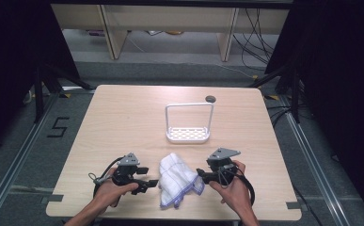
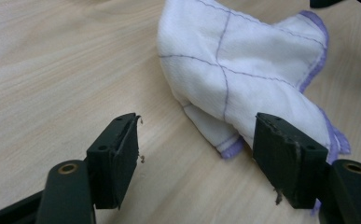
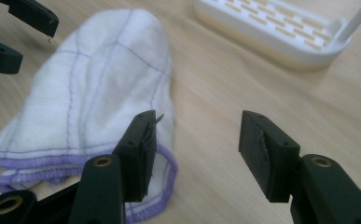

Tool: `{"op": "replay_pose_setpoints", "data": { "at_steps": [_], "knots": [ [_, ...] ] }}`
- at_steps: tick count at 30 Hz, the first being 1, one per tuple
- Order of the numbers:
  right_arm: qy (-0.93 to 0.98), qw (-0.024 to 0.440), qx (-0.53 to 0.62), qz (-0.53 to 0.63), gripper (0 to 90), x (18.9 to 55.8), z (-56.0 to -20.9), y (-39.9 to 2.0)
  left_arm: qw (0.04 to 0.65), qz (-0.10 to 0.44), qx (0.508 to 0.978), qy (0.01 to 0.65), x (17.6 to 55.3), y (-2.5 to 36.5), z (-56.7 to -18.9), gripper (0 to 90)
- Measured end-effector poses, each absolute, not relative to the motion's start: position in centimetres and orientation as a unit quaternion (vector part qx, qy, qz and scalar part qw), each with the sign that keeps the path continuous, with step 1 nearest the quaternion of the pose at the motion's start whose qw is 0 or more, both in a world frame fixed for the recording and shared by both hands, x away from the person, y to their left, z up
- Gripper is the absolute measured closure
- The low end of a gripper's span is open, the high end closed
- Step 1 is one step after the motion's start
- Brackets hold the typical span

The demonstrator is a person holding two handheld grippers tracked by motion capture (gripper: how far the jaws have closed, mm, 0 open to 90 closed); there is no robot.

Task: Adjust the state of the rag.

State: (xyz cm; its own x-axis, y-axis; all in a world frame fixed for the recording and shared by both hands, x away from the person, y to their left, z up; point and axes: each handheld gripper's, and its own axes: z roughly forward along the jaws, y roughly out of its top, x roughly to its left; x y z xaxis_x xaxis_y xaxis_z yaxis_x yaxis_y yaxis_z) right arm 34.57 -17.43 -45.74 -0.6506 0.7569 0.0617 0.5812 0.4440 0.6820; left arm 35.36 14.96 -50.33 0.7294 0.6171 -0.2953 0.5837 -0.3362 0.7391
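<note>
Near the counter's (image 1: 123, 117) six o'clock edge lies the crumpled white cloth (image 1: 177, 179), purple hem toward me, and I have a claw on either side of it so each can take a separate edge. My left claw (image 1: 152, 182) sits at the cloth's nine o'clock, jaws spread and empty, the cloth just ahead of them. My right claw (image 1: 200, 175) waits at three o'clock, jaws parted with nothing pinched, one pad over the hem. At twelve o'clock stands the white rack (image 1: 189, 134), well apart, probably where the cloth is meant to hang.
</note>
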Motion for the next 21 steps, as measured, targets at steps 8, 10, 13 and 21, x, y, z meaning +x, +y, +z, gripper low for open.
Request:
{"op": "replay_pose_setpoints", "data": {
  "at_steps": [8,10,13,21],
  "knots": [
    [0.851,0.101,0.376,0.353,51.2,33.5,-46.3,-18.3,0.458,0.033,0.826,0.326,33.5,13.9,-49.1,33.1],
    [0.851,0.101,0.374,0.354,51.5,33.3,-46.4,-18.5,0.461,0.031,0.826,0.322,33.1,13.8,-48.9,34.5],
    [0.859,0.096,0.358,0.352,53.8,33.5,-47.7,-18.5,0.450,0.016,0.841,0.301,31.6,13.0,-48.8,34.9],
    [0.869,0.088,0.348,0.340,79.6,35.1,-48.8,-17.5,0.428,-0.007,0.861,0.275,29.7,11.9,-49.7,36.7]
  ]
}}
